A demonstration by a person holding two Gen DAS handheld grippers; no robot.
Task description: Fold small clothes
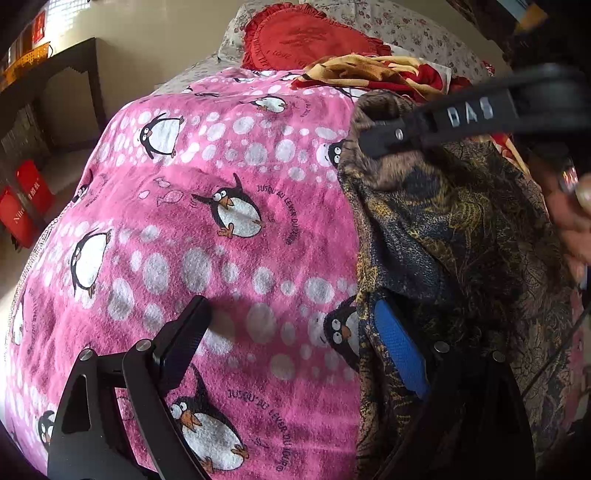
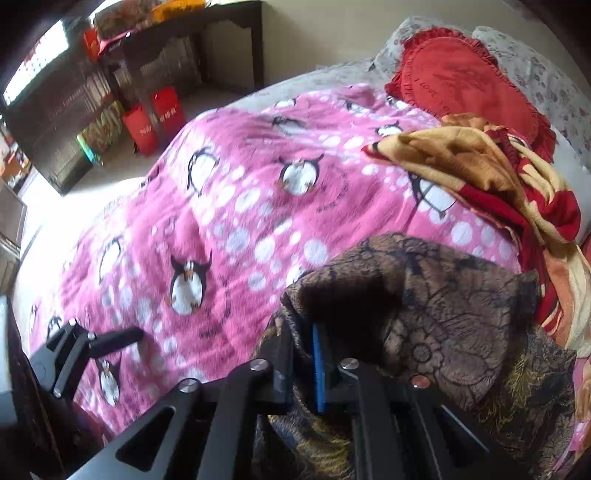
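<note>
Gripping: the right gripper (image 2: 319, 369) has its jaws pinched tight on a fold of the dark patterned garment (image 2: 461, 317), blue pad edge-on against the cloth.
Left tool: the left gripper (image 1: 295, 350) stands wide, one black finger over the pink penguin blanket (image 1: 229, 229), the other, blue-padded finger (image 1: 400, 354) over the garment's near edge; nothing is pressed between them.
Garment's place: on the right side of the bed, lying over the blanket, with its left edge on the pink and a red and tan blanket (image 1: 373, 72) bunched beyond it.
Long axis: in the left wrist view the garment runs from the near edge of the bed away toward the pillows, its far end lifted where the right gripper (image 1: 384, 142) crosses in from the right.
Only the left view: a blurred hand (image 1: 570, 218) at the right edge behind that gripper, and the full length of the garment's straight left edge.
Only the right view: the raised fold draped over the jaws, the left gripper's finger (image 2: 118, 338) low at the left, and red bags (image 2: 155, 118) on the floor by a dark table (image 2: 207, 22).
Both views: a red heart cushion (image 2: 465, 81) at the head of the bed.
</note>
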